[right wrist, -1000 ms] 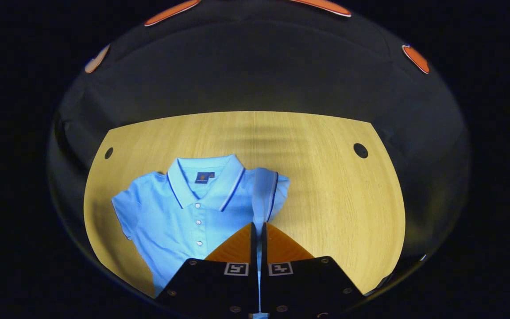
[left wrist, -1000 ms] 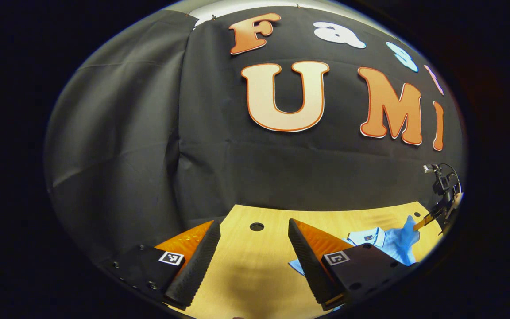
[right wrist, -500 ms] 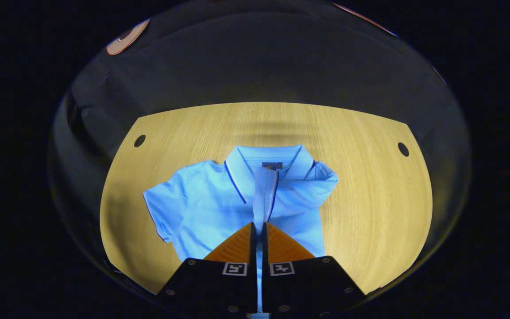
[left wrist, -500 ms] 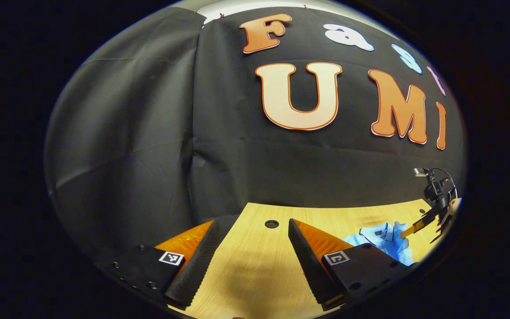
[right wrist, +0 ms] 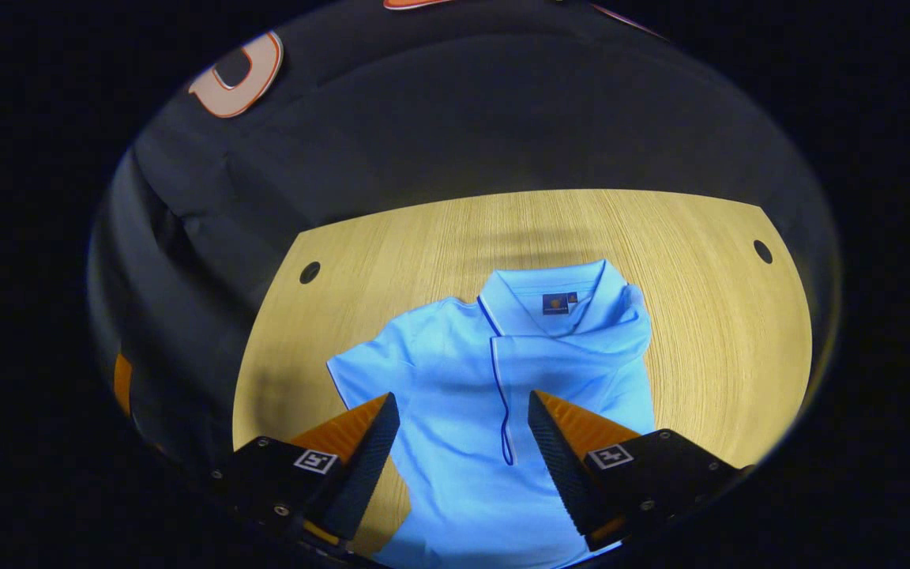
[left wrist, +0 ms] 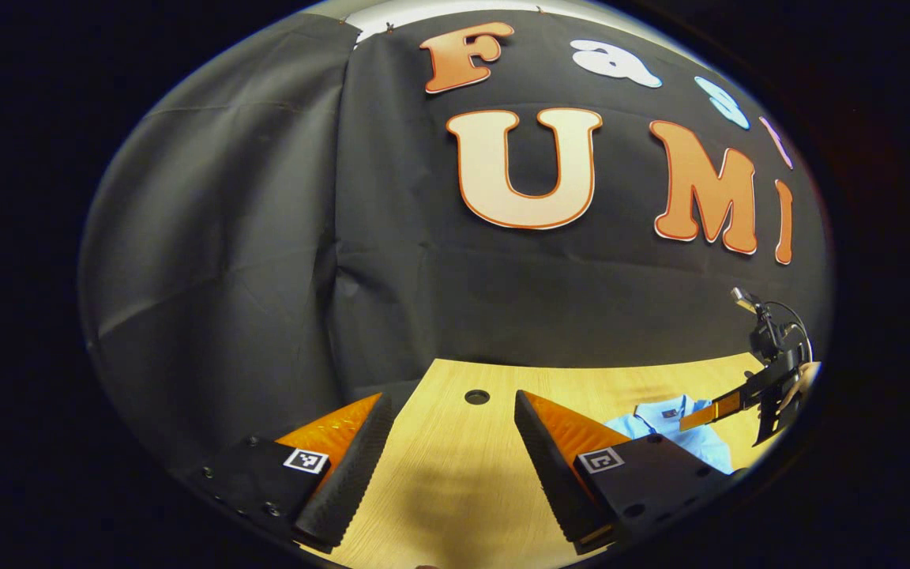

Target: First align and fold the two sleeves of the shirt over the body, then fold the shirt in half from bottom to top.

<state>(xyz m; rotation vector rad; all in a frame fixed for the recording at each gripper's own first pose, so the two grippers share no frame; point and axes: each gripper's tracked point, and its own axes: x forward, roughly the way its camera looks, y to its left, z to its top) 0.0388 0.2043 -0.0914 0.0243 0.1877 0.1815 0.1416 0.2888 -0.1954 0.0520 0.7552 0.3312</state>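
We see the left gripper point(left wrist: 447, 462) as 2 wedge-shaped fingers with ridged, saw-toothed inner faces, each rising from a flat black angular mounting block. Each block carries 1 small square black-and-white marker near its top edge, and round screws dot the left block's lower corner.

The right gripper point(right wrist: 459, 462) has the same build in its own view: 2 tapering ridged fingers, 2 black blocks, 1 square marker on each, and a few round screw heads along the edges. In the left gripper view it point(left wrist: 720, 409) shows far off as a dark angular body topped by a small camera and a looping black cable.
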